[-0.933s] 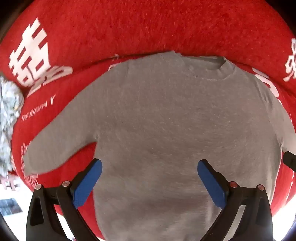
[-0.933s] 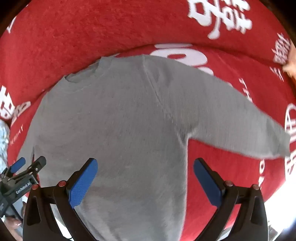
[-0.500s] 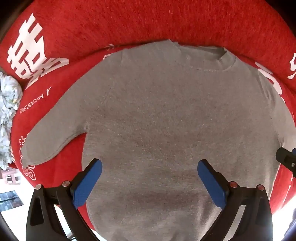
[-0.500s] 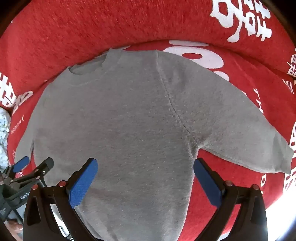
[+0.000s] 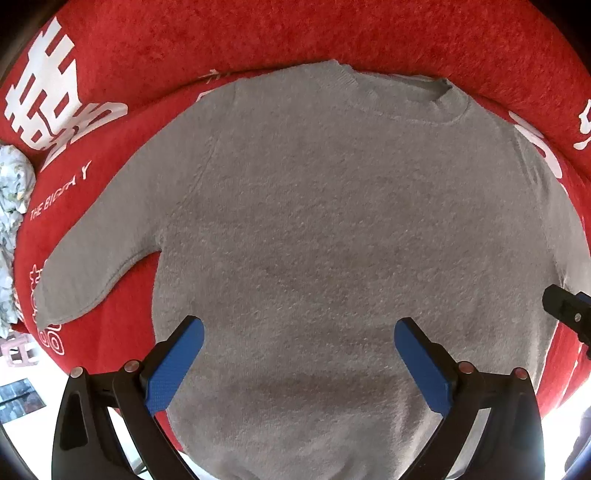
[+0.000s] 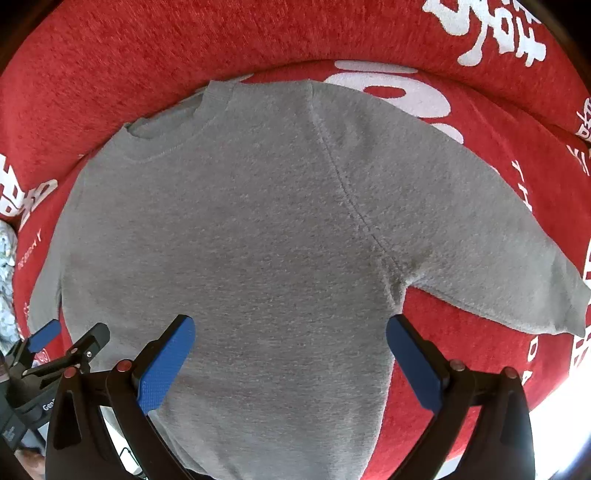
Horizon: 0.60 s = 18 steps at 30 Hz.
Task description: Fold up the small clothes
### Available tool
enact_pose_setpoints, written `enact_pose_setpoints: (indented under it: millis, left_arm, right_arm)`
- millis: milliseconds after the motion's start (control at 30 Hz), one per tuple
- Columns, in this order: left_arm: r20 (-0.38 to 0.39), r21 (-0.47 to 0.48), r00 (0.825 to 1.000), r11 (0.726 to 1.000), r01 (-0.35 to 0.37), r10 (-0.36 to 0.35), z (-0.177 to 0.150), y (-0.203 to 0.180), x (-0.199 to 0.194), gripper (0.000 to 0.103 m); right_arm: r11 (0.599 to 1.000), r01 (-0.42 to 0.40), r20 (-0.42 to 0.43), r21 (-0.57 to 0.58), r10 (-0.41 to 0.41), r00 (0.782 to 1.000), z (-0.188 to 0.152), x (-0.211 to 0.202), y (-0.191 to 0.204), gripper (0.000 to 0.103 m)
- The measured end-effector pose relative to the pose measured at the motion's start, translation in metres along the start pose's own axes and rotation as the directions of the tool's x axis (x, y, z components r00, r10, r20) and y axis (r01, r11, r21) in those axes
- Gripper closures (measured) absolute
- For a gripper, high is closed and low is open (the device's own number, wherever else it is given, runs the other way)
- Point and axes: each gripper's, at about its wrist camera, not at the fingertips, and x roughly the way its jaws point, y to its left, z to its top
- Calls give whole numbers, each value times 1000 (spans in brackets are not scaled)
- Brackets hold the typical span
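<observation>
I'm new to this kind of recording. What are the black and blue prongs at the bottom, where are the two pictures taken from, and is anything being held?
No robot here: a person holds a pair of tongs in each hand, with a camera on each looking along its fingers. One picture looks past the left tongs, the other past the right tongs. Both pairs are open and hold nothing. Below them a grey sweater lies spread flat, sleeves out, on a red cover with white lettering.

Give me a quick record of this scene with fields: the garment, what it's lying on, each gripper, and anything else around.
garment: grey sweater, spread flat, neck away, both sleeves out
surface: red cover with white print
left gripper: open, empty, above the lower body
right gripper: open, empty, above the lower body
other: pale patterned cloth at the left edge
</observation>
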Motion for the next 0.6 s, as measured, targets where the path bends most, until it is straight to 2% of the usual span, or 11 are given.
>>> enact_pose_setpoints:
  millis: [233, 600]
  left_arm:
    - [-16, -40, 1000, 999, -20, 19, 7, -7, -2, 0]
    - [-25, -63, 1000, 998, -17, 15, 13, -8, -1, 0]
  right_arm:
    - [997, 12, -12, -78, -13, 1000, 10, -10, -7, 0]
    - [992, 27, -3, -121, -27, 1000, 15, -15, 6, 0]
